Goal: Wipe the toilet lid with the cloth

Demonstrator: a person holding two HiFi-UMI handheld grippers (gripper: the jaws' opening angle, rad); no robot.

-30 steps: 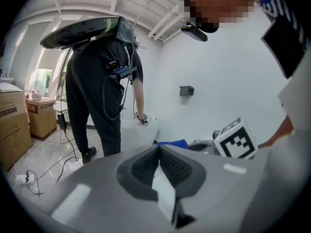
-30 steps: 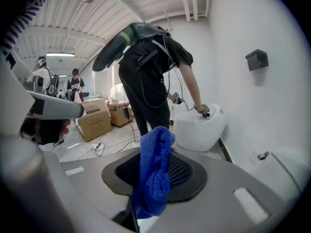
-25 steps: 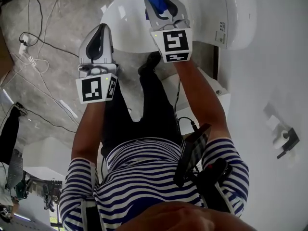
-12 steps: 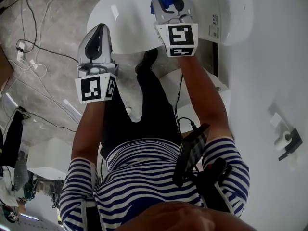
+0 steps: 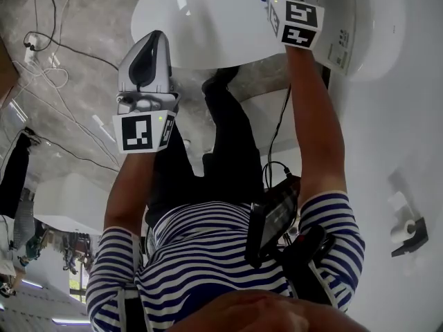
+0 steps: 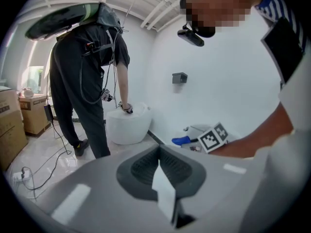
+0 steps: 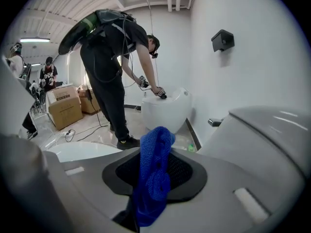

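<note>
Pinches the blue cloth (image 7: 154,176) in the right gripper (image 7: 146,200), jaws clamped on a bunched fold, with the loose end poking up and forward past the tips. Looks soft, light and limp, with a looped weave. Should bend wherever pressed, drag rather than slip on glazed ware, and take a hard squeeze unharmed. Best kept gripped by the thick bunched middle, as now, leaving enough free beyond the tips to lie flat on the toilet lid (image 5: 208,26). Taken by a thin corner, would likely pull out under the wiping drag. Holds the cloth just ahead of the right gripper's tips, at the far back of the lid, close beside the tank (image 5: 363,26). Cannot tell from these views whether the cloth is touching the lid. Keeps the left gripper (image 6: 163,193) pressed together on nothing, well behind and to the left of the right gripper, off the lid's near rim. Against a second ago, reaches farther: then over the lid's middle, now out to the lid's far right by the tank, arm stretched longer. Leaves the left gripper much as before, closed and idle.
</note>
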